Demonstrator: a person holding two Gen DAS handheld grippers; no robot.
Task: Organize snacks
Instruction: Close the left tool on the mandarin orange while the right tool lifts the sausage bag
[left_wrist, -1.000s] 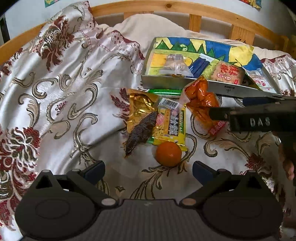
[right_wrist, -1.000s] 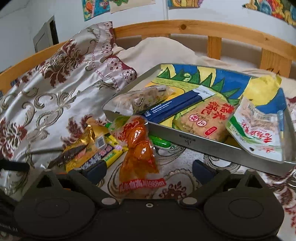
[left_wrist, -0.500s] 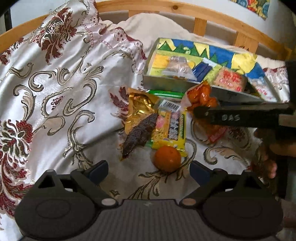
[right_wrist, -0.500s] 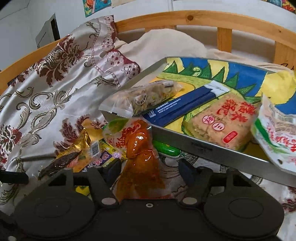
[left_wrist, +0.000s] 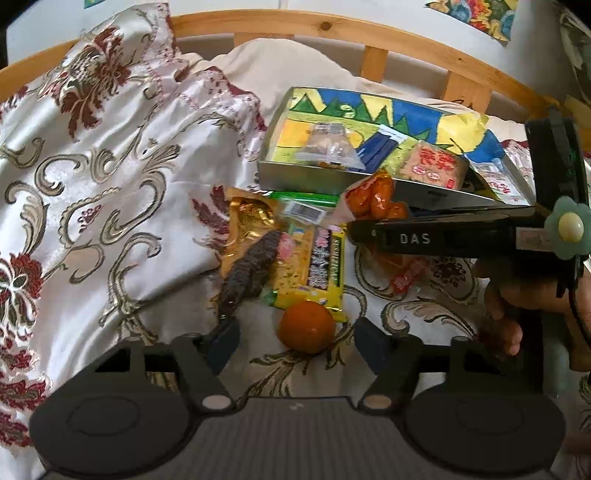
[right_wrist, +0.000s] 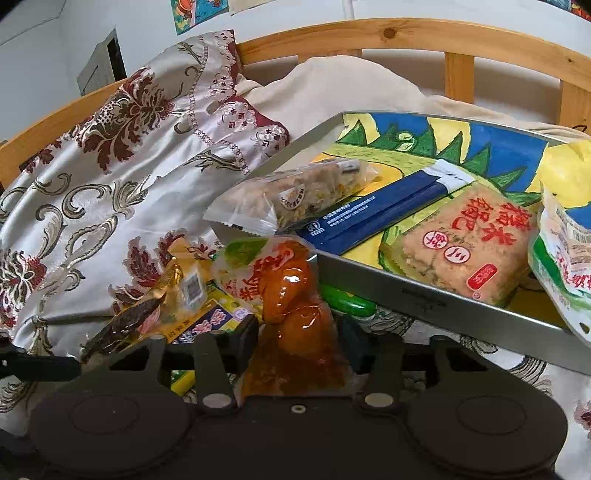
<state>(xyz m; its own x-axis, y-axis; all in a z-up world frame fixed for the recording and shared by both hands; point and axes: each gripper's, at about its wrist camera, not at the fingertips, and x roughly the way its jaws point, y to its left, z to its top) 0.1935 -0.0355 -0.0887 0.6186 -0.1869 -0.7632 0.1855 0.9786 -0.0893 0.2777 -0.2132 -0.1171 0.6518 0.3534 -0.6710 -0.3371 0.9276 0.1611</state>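
A mandarin (left_wrist: 306, 326) lies on the bedspread between the fingers of my left gripper (left_wrist: 297, 341). Its jaws are closing, with gaps still on both sides of the fruit. My right gripper (right_wrist: 298, 341) is closing on an orange snack packet (right_wrist: 295, 314), and both pads touch the packet's sides. In the left wrist view the right gripper (left_wrist: 360, 229) reaches in from the right over that orange packet (left_wrist: 373, 195). Behind stands a metal tray (right_wrist: 424, 301) lined with colourful paper, holding several packets. The same tray (left_wrist: 314, 179) shows in the left view.
Beside the mandarin lie a yellow packet (left_wrist: 314, 266), a dark snack strip (left_wrist: 247, 273), a gold packet (left_wrist: 247, 218) and a green packet (right_wrist: 347, 302) under the tray's edge. A wooden bed rail (left_wrist: 369, 37) runs behind. A hand (left_wrist: 509, 306) holds the right gripper.
Both pairs of jaws have narrowed, the left around the mandarin and the right onto the orange packet. The right gripper has come forward and down over that packet.
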